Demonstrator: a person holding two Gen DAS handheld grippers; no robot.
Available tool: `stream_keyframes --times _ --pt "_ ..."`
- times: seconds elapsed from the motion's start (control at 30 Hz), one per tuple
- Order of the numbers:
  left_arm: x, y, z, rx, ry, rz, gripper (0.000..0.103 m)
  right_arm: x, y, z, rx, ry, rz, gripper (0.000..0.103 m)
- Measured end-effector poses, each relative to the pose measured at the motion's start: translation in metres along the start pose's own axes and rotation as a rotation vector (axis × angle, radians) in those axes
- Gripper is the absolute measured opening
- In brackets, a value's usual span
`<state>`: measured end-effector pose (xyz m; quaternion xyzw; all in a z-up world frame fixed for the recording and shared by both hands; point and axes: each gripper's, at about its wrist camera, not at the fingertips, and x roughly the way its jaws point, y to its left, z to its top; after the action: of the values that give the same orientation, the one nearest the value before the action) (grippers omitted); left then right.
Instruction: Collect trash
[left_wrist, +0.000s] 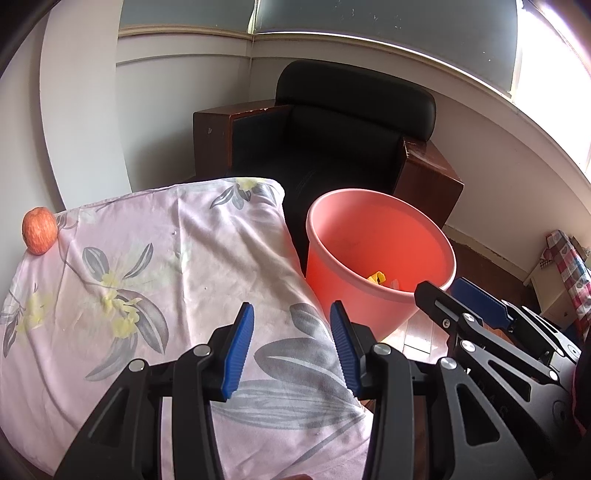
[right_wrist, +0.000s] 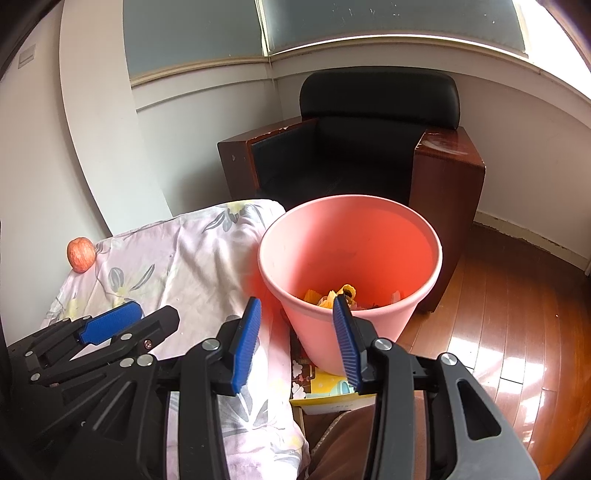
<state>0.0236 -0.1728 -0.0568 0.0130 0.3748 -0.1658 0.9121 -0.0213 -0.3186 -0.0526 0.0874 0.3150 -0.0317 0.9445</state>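
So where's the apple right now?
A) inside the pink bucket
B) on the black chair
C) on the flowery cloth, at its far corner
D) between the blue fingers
C: the apple sits on the far left corner of the flowery cloth, away from the pink bucket.

Upright pink bin (right_wrist: 349, 258) beside the draped table, yellow scraps (right_wrist: 338, 295) at its bottom.

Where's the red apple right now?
Red apple sits at the far left corner of the floral pink tablecloth, beside the wall, across from the pink plastic bin.
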Motion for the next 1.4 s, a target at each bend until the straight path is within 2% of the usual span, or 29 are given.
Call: stream_keyframes --times 1.4 --pt "0.001 0.0005 -0.0008 0.0 0.003 0.003 0.041 0.002 0.0033 -0.0009 -0.002 0.001 -0.001 0.041"
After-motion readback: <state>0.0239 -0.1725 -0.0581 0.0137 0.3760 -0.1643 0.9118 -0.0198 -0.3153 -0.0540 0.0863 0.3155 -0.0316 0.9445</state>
